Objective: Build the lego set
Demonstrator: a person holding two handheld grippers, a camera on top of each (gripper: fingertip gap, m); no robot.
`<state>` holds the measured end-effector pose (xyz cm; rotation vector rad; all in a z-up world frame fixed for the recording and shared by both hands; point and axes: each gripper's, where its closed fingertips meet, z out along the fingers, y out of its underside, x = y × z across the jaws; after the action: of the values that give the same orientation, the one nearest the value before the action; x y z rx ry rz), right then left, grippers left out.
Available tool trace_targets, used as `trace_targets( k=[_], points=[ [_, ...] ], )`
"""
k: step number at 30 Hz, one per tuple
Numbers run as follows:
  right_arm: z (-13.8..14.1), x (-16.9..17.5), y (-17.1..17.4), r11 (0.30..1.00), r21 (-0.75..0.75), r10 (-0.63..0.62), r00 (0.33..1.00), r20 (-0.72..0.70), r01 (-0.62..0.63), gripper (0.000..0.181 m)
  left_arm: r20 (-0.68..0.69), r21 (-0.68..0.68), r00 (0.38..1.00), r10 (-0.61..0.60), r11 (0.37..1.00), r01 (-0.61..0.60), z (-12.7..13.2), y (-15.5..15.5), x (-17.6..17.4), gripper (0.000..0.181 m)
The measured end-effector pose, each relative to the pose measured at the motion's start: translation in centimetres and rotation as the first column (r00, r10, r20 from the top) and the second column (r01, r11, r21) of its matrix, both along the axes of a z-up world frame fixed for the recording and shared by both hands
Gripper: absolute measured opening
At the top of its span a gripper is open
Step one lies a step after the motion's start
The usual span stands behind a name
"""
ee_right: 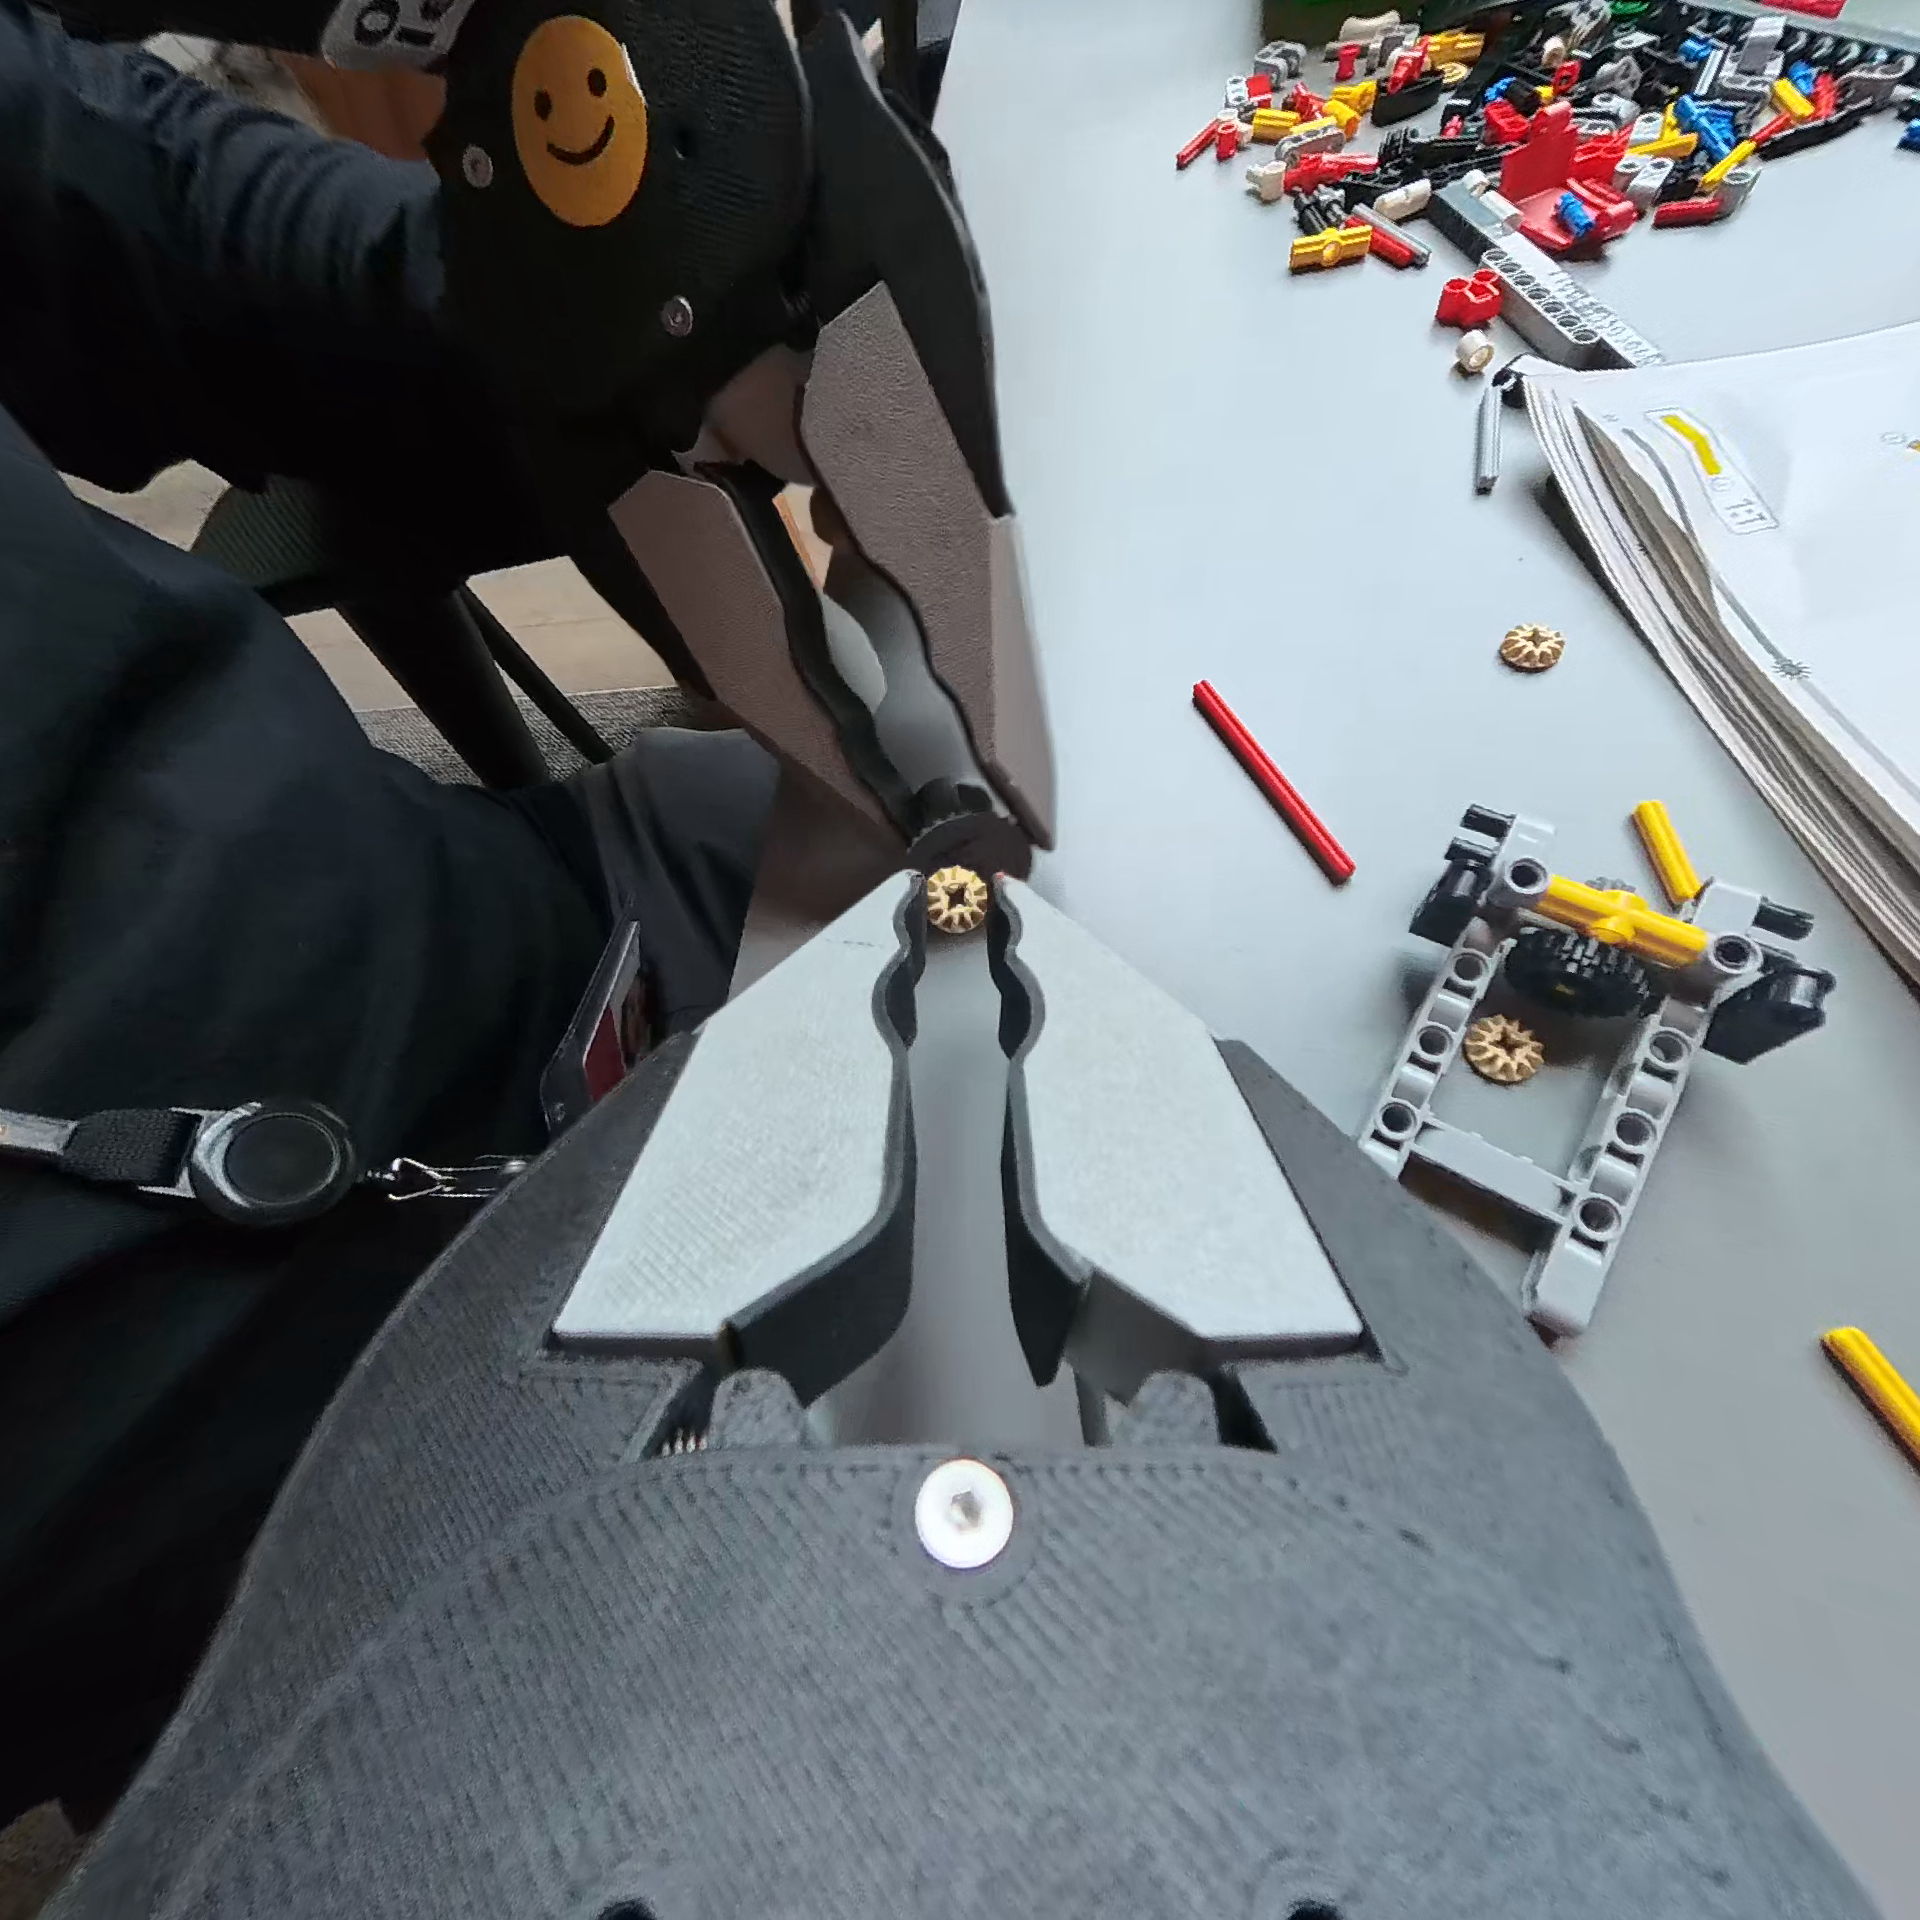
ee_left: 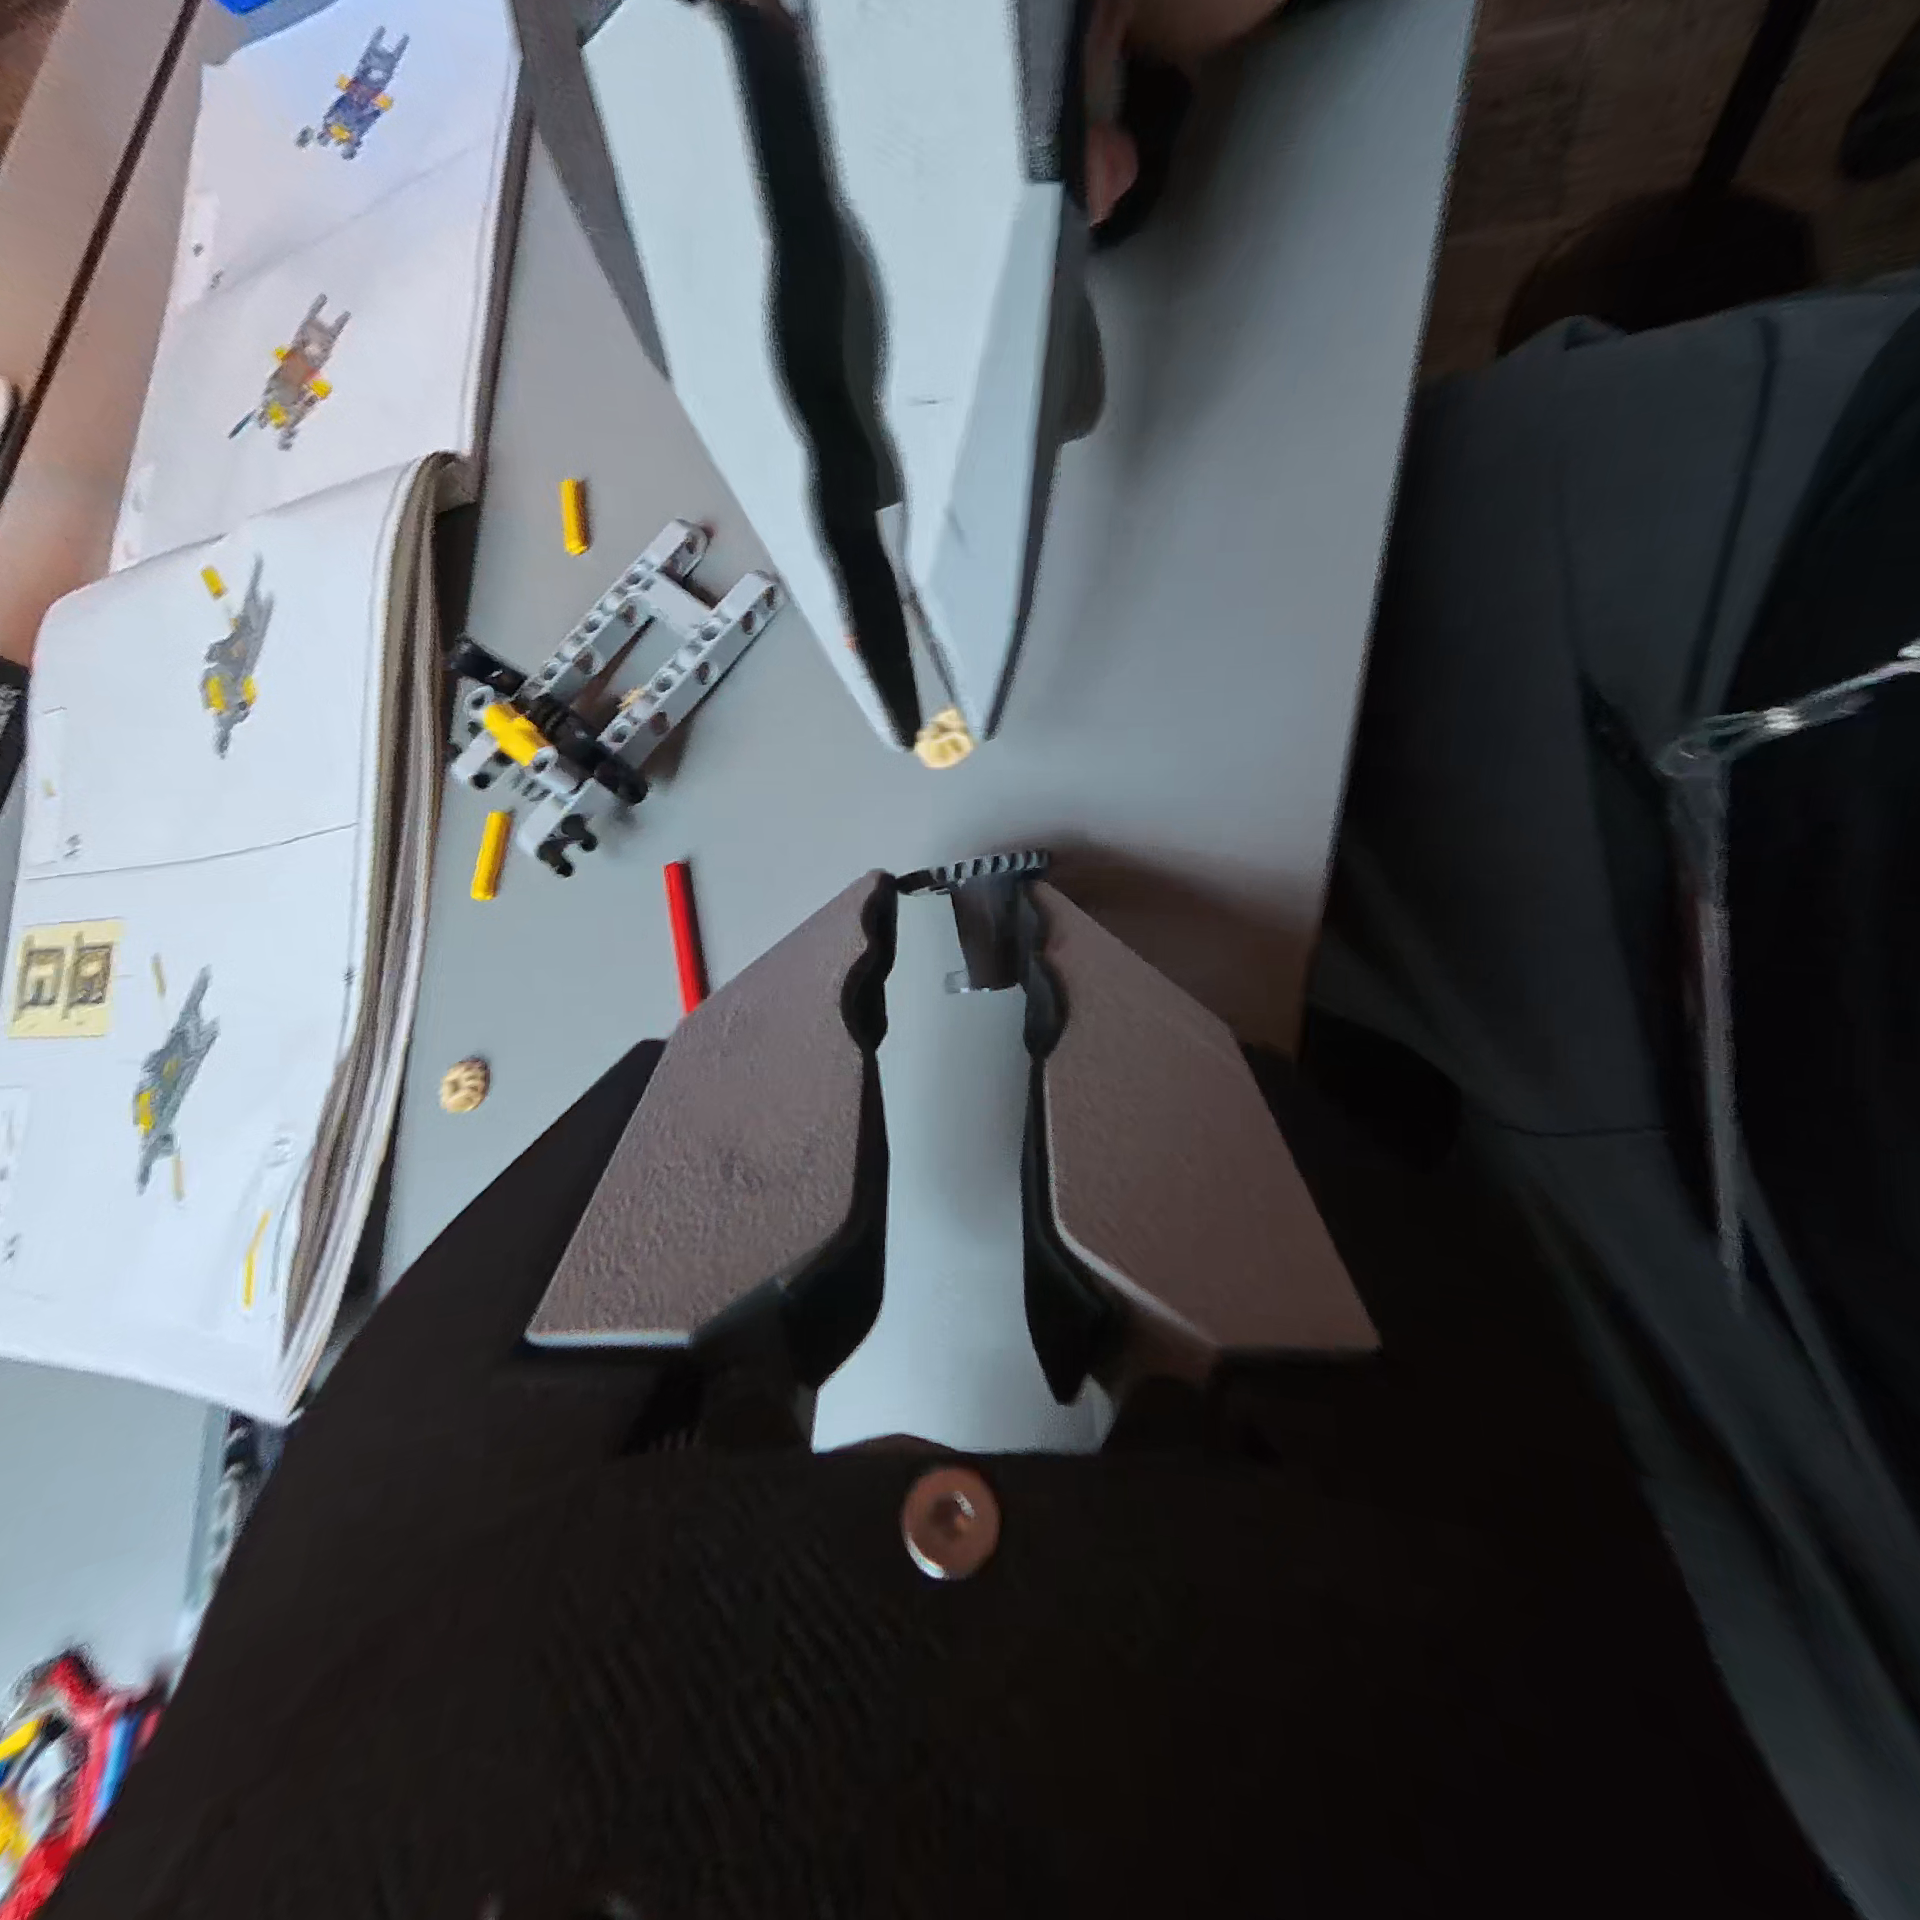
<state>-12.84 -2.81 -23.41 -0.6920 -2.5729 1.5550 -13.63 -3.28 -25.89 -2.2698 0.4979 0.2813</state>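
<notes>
My left gripper (ee_left: 971, 883) is shut on a black toothed gear piece (ee_left: 977, 868) with a dark hub behind it. My right gripper (ee_right: 956, 896) is shut on a small tan gear (ee_right: 955, 899). The two grippers face each other tip to tip above the grey table's near edge, with the tan gear (ee_left: 943, 740) a short gap from the black gear (ee_right: 951, 816). The part-built grey frame (ee_right: 1579, 1049) with a yellow connector, a black gear and a tan gear inside lies on the table to the right; it also shows in the left wrist view (ee_left: 613, 686).
A red axle (ee_right: 1273, 781), a loose tan gear (ee_right: 1532, 646) and yellow pins (ee_right: 1665, 850) lie near the frame. The open instruction booklet (ee_right: 1766, 582) is at the right. A pile of loose coloured parts (ee_right: 1538, 145) is at the far right. A person in dark clothing sits at the table edge. Left and right tips are no more than a few centimetres apart.
</notes>
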Motion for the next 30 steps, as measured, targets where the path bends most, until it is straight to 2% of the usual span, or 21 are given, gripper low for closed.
trace_targets(
  k=[8, 14, 19, 22, 28, 30],
  points=[
    [-0.9, -1.2, 1.6, 0.992, 0.103, -0.063, 0.995, -0.077, 0.071, 0.008, -0.174, 0.02, 0.965, 0.196, 0.98, -0.196, -0.1, 0.3, -4.6, 0.02],
    [-1.1, -1.7, 3.5, 0.981, 0.145, -0.107, 0.983, -0.148, 0.128, 0.008, -0.083, 0.062, 0.967, 0.241, 0.97, -0.236, 0.3, 0.0, -4.9, 0.032],
    [-1.1, -1.8, 6.1, 0.967, 0.169, -0.153, 0.967, -0.202, 0.189, 0.008, 0.095, 0.087, 0.956, 0.278, 0.954, -0.286, 0.6, -0.5, -5.3, 0.049],
    [-1.5, -1.6, 7.5, 0.959, 0.194, -0.167, 0.965, -0.203, 0.207, 0.008, 0.16, 0.14, 0.947, 0.279, 0.943, -0.302, 1.7, -0.6, -5.6, 0.051],
    [-1.5, -1.2, 8.8, 0.962, 0.173, -0.183, 0.97, -0.162, 0.211, 0.008, 0.156, 0.189, 0.951, 0.267, 0.937, -0.295, 2.3, -0.7, -6.6, 0.054],
    [-1.3, -1.2, 8.9, 0.966, 0.151, -0.19, 0.972, -0.139, 0.211, 0.008, 0.137, 0.237, 0.955, 0.262, 0.928, -0.288, 2.9, -0.6, -7.1, 0.05]
  ],
)
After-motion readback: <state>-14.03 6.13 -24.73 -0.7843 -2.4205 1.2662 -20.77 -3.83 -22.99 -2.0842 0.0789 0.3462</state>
